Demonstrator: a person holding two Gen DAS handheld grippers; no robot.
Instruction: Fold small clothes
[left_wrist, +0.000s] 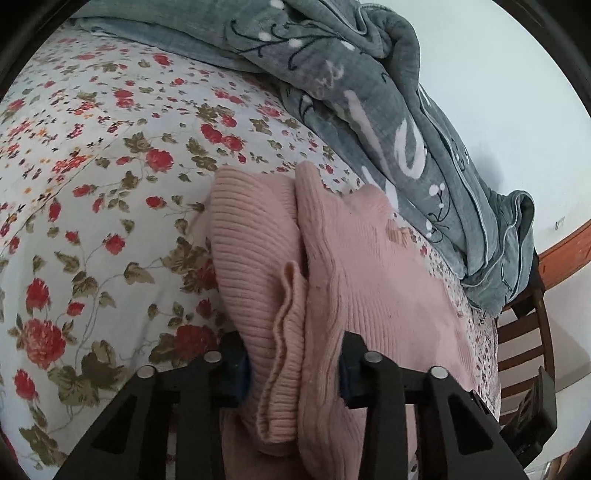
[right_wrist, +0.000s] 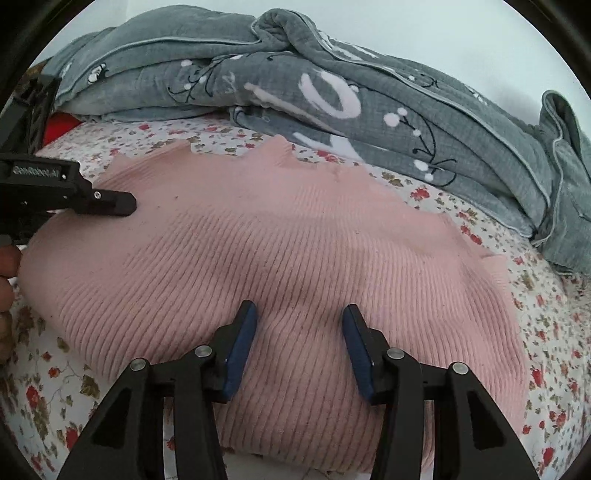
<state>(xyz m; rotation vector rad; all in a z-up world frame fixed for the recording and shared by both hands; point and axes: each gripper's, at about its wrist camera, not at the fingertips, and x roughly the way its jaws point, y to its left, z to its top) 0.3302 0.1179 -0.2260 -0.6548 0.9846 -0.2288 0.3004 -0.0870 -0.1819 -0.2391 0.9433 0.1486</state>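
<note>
Left gripper (left_wrist: 295, 373) pads half-buried in pink sweater (left_wrist: 332, 258)

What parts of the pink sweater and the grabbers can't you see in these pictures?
- Left wrist view: the pink sweater bunches between the left gripper fingers, hiding the pad faces; whether they press can't be told.
- Right wrist view: the sweater's near hem is hidden behind the right gripper.
- Right wrist view: the person's hand is cut off by the left edge.
- Both views: the grey blanket covers the bed behind.
</note>
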